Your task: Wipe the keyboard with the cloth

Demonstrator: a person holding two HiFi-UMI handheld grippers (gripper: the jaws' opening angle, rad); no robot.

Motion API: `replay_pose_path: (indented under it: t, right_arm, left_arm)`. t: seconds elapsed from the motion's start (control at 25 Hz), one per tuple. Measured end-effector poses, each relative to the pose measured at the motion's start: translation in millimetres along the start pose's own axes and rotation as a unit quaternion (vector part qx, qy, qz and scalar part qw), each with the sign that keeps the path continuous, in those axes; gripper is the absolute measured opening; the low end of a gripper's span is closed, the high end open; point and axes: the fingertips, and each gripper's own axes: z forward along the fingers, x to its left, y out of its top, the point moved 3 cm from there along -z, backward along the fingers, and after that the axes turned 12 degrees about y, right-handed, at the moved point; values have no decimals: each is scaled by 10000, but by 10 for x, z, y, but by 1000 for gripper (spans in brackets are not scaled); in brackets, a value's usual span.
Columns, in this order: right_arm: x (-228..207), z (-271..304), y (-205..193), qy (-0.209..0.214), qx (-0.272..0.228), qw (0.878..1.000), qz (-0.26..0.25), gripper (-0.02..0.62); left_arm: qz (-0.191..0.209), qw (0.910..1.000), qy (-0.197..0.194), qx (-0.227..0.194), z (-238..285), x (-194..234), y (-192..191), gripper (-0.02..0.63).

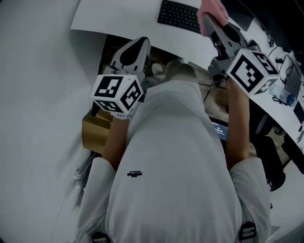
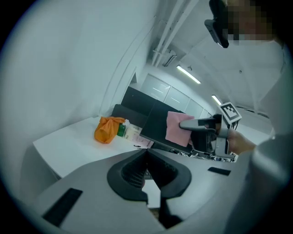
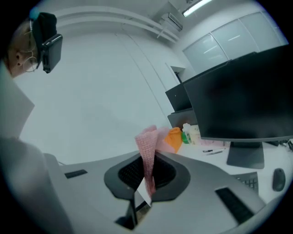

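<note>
A black keyboard (image 1: 179, 15) lies on the white desk (image 1: 123, 19) at the top of the head view; one corner of the keyboard (image 3: 249, 183) shows in the right gripper view. My right gripper (image 1: 210, 23) hangs above the keyboard's right end, shut on a pink cloth (image 1: 212, 8). In its own view the cloth (image 3: 147, 153) stands up from between the closed jaws of my right gripper (image 3: 147, 160). My left gripper (image 1: 134, 51) is held lower, by the desk's front edge, shut with nothing in it. From the left gripper (image 2: 147, 155) I see the cloth (image 2: 175, 129) hanging from the right gripper (image 2: 184, 124).
A dark monitor (image 3: 247, 100) stands behind the keyboard, with a mouse (image 3: 278, 179) to its right. An orange bag (image 2: 108, 129) and small bottles (image 2: 122, 129) sit at the desk's far left. A cardboard box (image 1: 95, 130) is under the desk. Cables (image 1: 280, 61) and gear crowd the right side.
</note>
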Motion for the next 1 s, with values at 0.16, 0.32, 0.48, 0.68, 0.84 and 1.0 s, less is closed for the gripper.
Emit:
replay_pose_path:
  t: [0.16,0.32,0.48,0.68,0.84,1.0]
  right_arm:
    - [60,-469,11,-117,-18,9987,-487,12]
    - [44,-843,-49,-410,-67,9936,-1054,12]
    - [111,-1048,-146,-573,-221,9892,-1330,12]
    - [220,-1217,-241,-828,-558,9807,-1680,12]
    - [195,-1260,-374,-880,-632,9806,-1633,12]
    - [239,-1226,-459,-912,-568,9803,-1659,9]
  left_arm:
    - [89,9998,-37,-173,-110,-27,125,19]
    - [169,9992,-179,-306,-215,-67,241,20]
    - [277,9981,-280,-477,-299,-85,326,20]
    - [410,9963,-311,-682,-375,-112,452,19]
    - [488,9959,-318,-687,-392,-182,437,20]
    - [554,9954,-451,-636,-362,-264,383,18]
